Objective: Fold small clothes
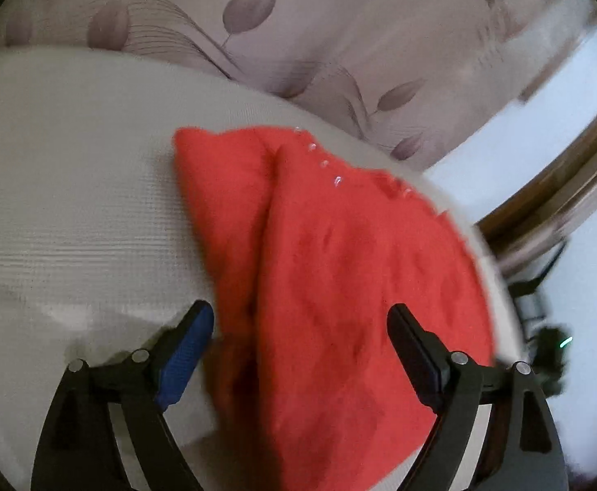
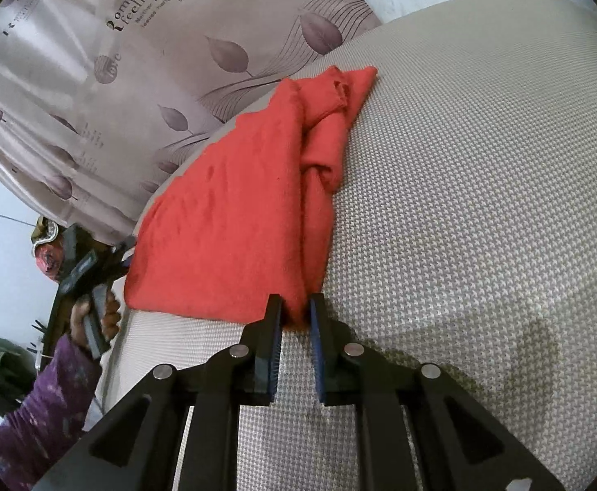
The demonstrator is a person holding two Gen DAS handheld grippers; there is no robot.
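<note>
Right, only the R wrist view shows my left hand [image 2: 93, 315] w/ purple sleeve [image 2: 40, 401] off at the surface's edge, gripping the left tongs [image 2: 124, 255] beside the red garment's [image 2: 233, 229] side corner; can't judge their gap from there. The L wrist view gives that instead: left tongs [image 1: 300, 319] spread wide, blue-padded finger [image 1: 188, 352] over bare cloth cover, other finger over the red, nothing pinched between them. That view also shows small clear beads [image 1: 325, 163] along the garment's far hem, plus a brown wood frame [image 1: 552, 188] at right.

Garment is soft knit, wrinkled, roughly triangular, w/ a thick rolled fold running down its length; it lies on the surface [image 2: 482, 204], which has a grey-white houndstooth weave. Behind is a shiny mauve curtain [image 2: 134, 82] w/ leaf print and lettering.

My right tongs [image 2: 294, 307] are nearly closed, pinching the near end of that rolled fold, blue ribbed pads pressed to it.
</note>
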